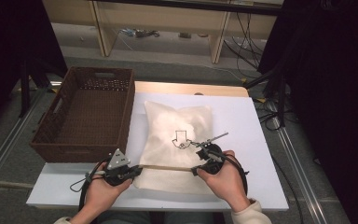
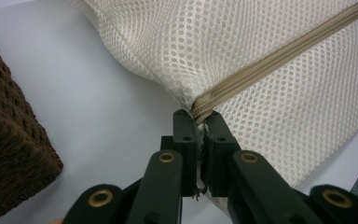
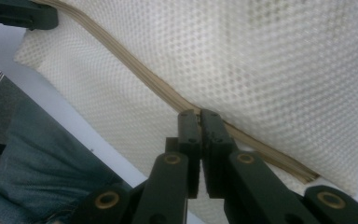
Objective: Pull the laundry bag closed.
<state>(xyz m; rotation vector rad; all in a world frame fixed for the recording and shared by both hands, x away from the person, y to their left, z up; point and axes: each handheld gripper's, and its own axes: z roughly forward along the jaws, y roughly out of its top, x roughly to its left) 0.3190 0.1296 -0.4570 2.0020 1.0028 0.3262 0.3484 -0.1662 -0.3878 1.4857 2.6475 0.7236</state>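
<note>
**Working the zipper along the mesh laundry bag**

While the left gripper is clenched on the end of the tan zipper at the near-left corner of the white mesh laundry bag, we have the right gripper clenched on the same zipper line farther along, apparently on the slider, though the jaws hide it. The bag lies flat on the white table, stretching directly ahead of both sets of jaws, with the zipper taut between them.

To do this step well, we judge that we should keep the left grip anchored and the zipper stretched straight, then draw the right gripper along the seam, level with the table, so the mesh does not bunch or catch in the teeth.

Beyond and to the outer side of the left gripper stands a brown wicker basket, and it holds nothing. A dark shape shows through the mesh; we cannot tell what it is.
</note>
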